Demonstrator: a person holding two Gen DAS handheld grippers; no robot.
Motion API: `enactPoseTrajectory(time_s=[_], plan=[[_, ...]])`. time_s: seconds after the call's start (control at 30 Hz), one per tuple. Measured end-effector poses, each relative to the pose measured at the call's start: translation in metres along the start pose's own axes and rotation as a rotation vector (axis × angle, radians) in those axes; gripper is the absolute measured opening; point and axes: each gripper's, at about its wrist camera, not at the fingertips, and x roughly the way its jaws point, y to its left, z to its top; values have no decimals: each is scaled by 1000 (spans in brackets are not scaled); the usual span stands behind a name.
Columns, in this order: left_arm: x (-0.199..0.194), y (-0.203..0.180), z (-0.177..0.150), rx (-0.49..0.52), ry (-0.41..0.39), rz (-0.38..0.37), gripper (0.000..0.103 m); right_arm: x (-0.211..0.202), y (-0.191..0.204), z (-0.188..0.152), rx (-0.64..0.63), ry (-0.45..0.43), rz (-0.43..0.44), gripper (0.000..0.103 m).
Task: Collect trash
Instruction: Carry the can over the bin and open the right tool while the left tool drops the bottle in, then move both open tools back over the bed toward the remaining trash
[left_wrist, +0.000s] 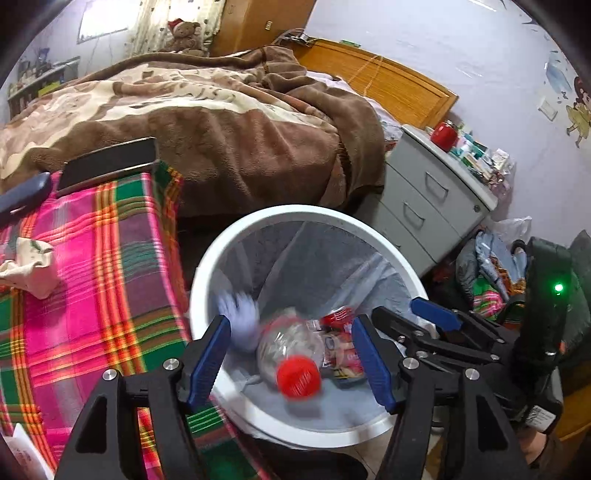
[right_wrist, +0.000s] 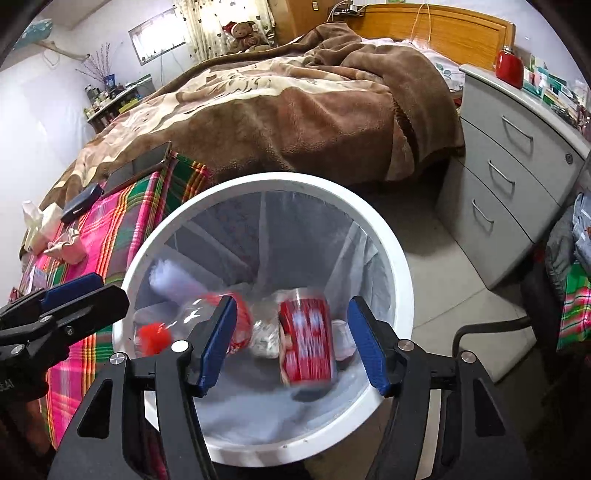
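A white bin (left_wrist: 306, 214) (right_wrist: 280, 181) lined with a pale bag stands beside the bed. Inside it lie a clear plastic bottle (left_wrist: 291, 343) (right_wrist: 192, 314) with a red cap, a red printed pack (left_wrist: 343, 350) (right_wrist: 306, 339) and a white crumpled tissue (left_wrist: 240, 317) (right_wrist: 173, 280), all motion-blurred. My left gripper (left_wrist: 291, 325) hangs over the bin's near-left rim, jaws apart, pads touching nothing. My right gripper (right_wrist: 292, 306) hovers over the near rim beside it, also open, with the red pack below the gap.
A plaid pink-green cloth (left_wrist: 110, 258) on the bed edge carries a dark tablet (left_wrist: 110, 162), a dark case (left_wrist: 26, 192) and crumpled paper (left_wrist: 29, 266). A brown blanket (left_wrist: 240, 122) covers the bed. A grey drawer cabinet (right_wrist: 509, 177) stands right, bags (left_wrist: 495, 273) beside it.
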Motion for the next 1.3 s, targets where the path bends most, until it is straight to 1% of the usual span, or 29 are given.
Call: enactPoseTrajectory(time_s=[0.13, 0.27, 0.37, 0.5, 0.67, 0.8, 0.9, 1.0, 1.03, 1.1, 1.2, 1.3], plan=[[-10, 3, -2, 5, -14, 6, 68, -8, 4, 0, -2, -22, 7, 64], [-23, 6, -7, 19, -44, 46, 68, -16, 9, 2, -1, -46, 18, 64], [-34, 11, -11, 5, -52, 36, 68, -21, 15, 2, -6, -63, 23, 64], [-47, 22, -17, -21, -63, 64, 68, -28, 23, 0, -11, -82, 28, 64], [-66, 32, -28, -16, -92, 107, 68, -33, 37, -2, -22, -100, 46, 64], [-80, 47, -37, -44, -105, 127, 68, -36, 52, -5, -36, -107, 56, 64], [-91, 56, -45, -44, -118, 153, 68, -38, 62, -9, -49, -117, 64, 64], [-103, 67, -53, -60, -134, 163, 68, -41, 73, -12, -64, -127, 76, 64], [-109, 72, -56, -63, -143, 179, 68, -42, 76, -12, -67, -128, 79, 64], [-117, 78, -60, -70, -152, 199, 68, -43, 84, -15, -76, -133, 92, 64], [-131, 93, -68, -92, -170, 209, 68, -47, 99, -19, -98, -144, 125, 64], [-145, 107, -77, -107, -190, 245, 68, -48, 114, -24, -120, -150, 151, 64]])
